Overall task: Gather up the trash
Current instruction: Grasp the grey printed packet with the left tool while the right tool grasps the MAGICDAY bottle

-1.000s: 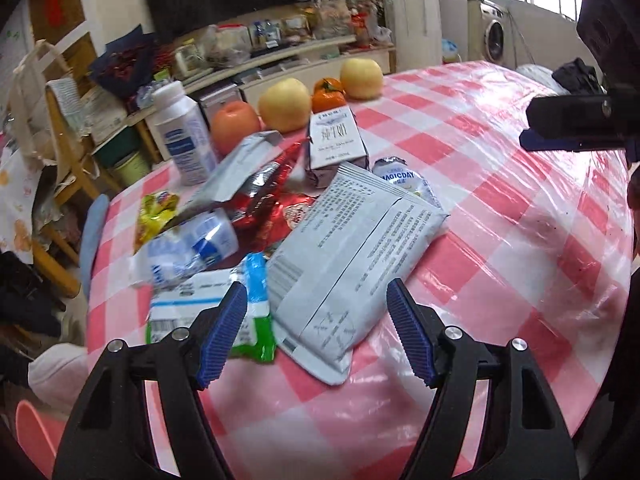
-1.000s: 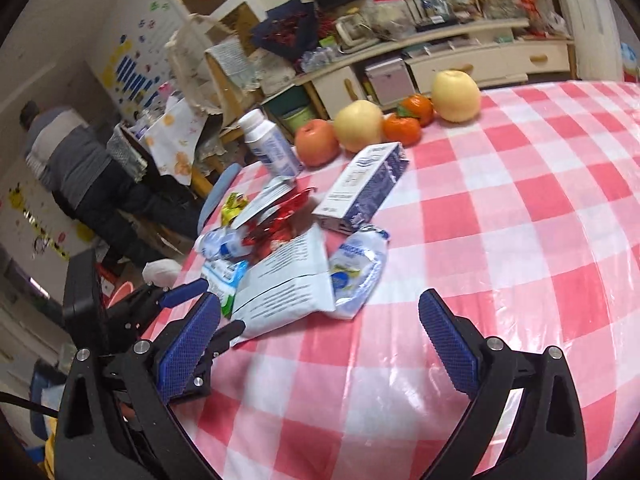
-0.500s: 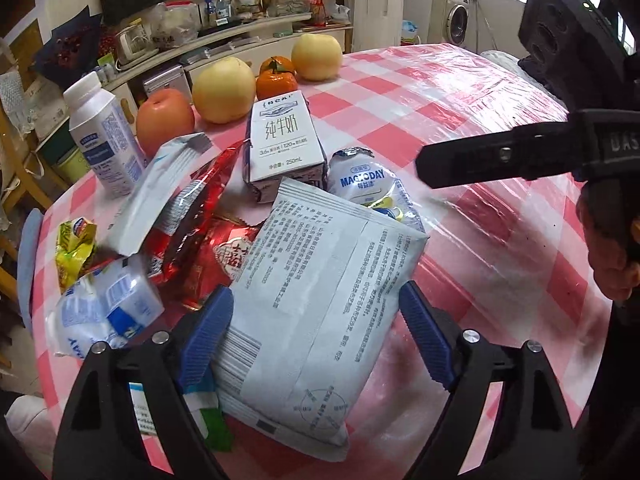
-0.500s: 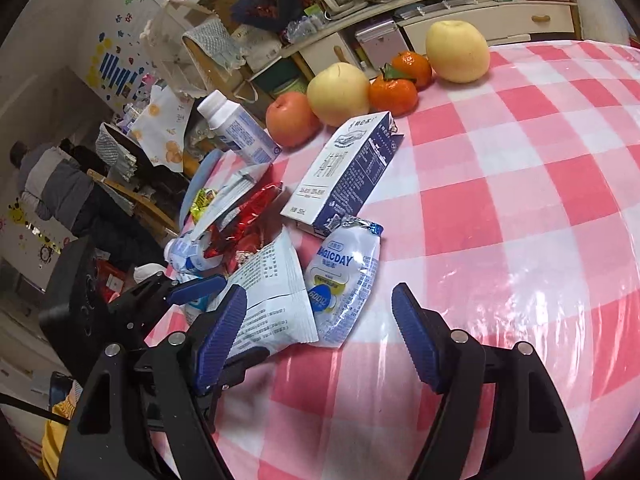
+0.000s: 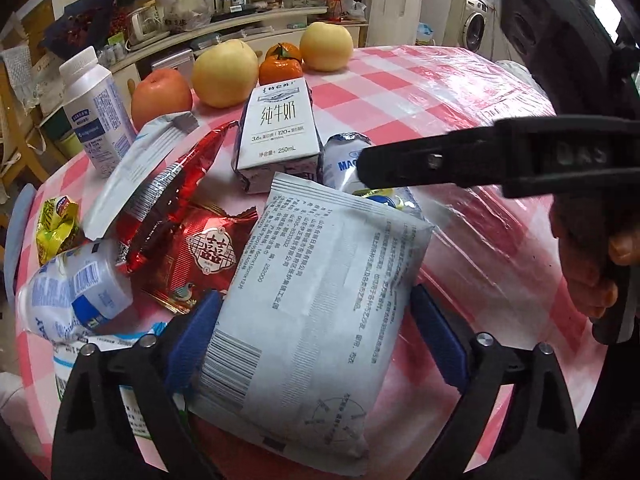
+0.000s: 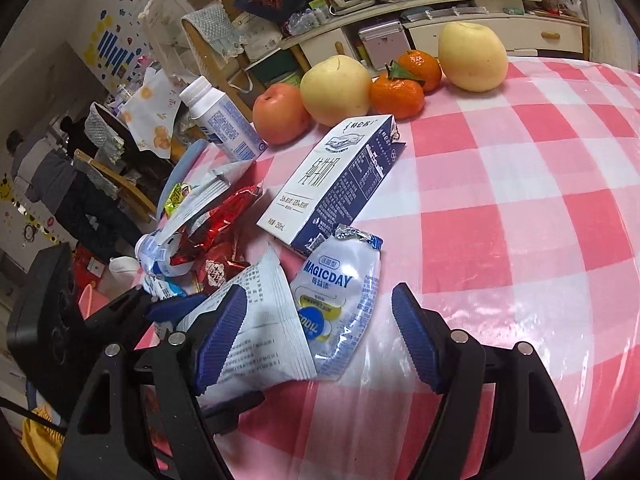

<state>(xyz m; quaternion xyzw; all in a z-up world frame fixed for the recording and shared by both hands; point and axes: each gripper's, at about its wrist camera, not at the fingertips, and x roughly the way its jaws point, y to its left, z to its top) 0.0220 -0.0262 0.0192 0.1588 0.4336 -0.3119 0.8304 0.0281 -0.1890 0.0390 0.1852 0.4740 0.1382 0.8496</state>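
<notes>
While we look along the left tool, its jaws have just been opening and stand wide astride the grey printed packet lying on the checked desk, its pads apart from the packet's sides, gripping nothing. From the right view, the right tool has just been narrowing yet stays parted over the MAGICDAY pouch, unclamped, beside the milk carton.
</notes>
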